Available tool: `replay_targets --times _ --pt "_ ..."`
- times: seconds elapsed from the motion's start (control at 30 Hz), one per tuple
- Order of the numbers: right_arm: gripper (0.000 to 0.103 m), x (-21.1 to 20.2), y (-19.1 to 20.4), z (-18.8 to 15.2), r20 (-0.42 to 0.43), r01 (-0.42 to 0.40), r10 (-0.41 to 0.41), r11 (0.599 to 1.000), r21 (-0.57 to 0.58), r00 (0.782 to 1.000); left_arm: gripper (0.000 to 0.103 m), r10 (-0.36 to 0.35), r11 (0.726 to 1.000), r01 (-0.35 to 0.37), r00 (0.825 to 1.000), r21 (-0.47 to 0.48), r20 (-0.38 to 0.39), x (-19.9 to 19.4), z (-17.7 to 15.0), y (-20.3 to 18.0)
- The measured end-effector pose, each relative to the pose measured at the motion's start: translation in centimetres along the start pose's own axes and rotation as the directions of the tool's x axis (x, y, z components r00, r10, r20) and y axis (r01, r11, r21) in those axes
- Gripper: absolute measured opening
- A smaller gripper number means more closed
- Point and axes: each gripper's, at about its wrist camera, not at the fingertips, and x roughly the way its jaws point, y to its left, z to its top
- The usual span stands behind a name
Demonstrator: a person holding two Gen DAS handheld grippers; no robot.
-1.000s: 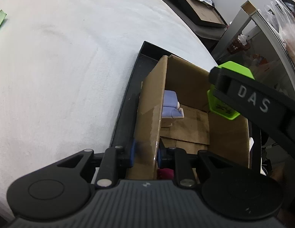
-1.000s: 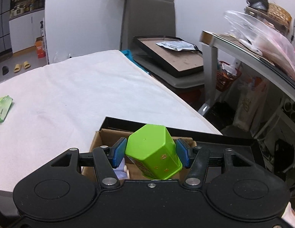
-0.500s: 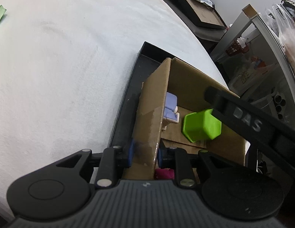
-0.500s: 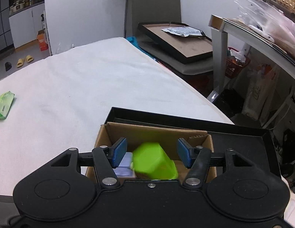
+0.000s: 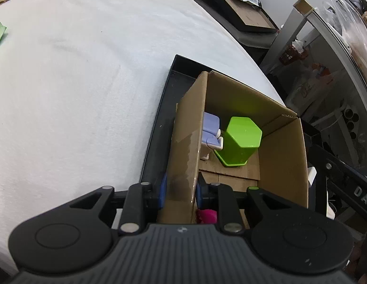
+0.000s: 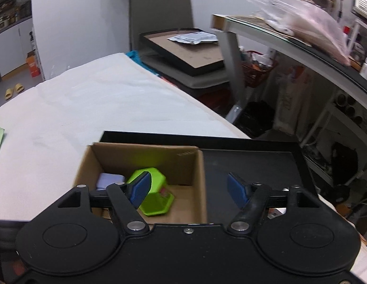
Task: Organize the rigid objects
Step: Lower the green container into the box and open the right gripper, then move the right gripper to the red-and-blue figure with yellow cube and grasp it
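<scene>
Cardboard box [image 5: 280, 142] wall is pinched between the left gripper's [image 5: 180, 189] pads. Inside the box stands the green hexagonal container [image 5: 240, 139], free of the right gripper [image 6: 188, 189], whose empty jaws are opening.

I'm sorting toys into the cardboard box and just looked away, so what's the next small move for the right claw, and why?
Probably draw the right claw back from the cardboard box toward the next item. Its jaws are opening with nothing between them, and the green hexagonal container already sits inside the box beside the lilac toy. The left claw is shut on the box wall, steadying it.
</scene>
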Motion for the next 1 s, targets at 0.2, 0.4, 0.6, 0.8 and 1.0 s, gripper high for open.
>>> replay_targets --times 0.2,0.4,0.6,0.8,1.0 --pt "0.071 -0.8 -1.9 -0.9 0.009 0.002 -0.002 0.999 0.032 1.000 0.024 0.074 0.995 -0.076 0.997 0.063 0.026 -0.2 -0.4 -1.2" --pt "0.073 -1.0 -4.0 -1.7 0.007 -0.003 0.003 0.997 0.076 1.000 0.032 0.130 0.986 -0.132 0.991 0.105 0.030 -0.5 -0.6 -2.1" --pt "0.076 -0.5 -6.3 -3.1 0.003 -0.021 0.021 0.991 0.130 1.000 0.039 0.199 0.967 -0.202 0.979 0.152 0.031 -0.4 -1.0 -3.3" --pt "0.081 -0.2 -8.6 -4.9 0.008 -0.040 0.039 0.980 0.194 0.999 0.044 0.246 0.948 -0.249 0.968 0.197 0.040 -0.9 -1.3 -4.5" --pt "0.085 0.2 -10.4 -7.0 0.010 -0.017 0.015 0.952 0.305 1.000 0.045 0.288 0.930 -0.289 0.957 0.229 0.037 -1.5 -1.5 -5.8"
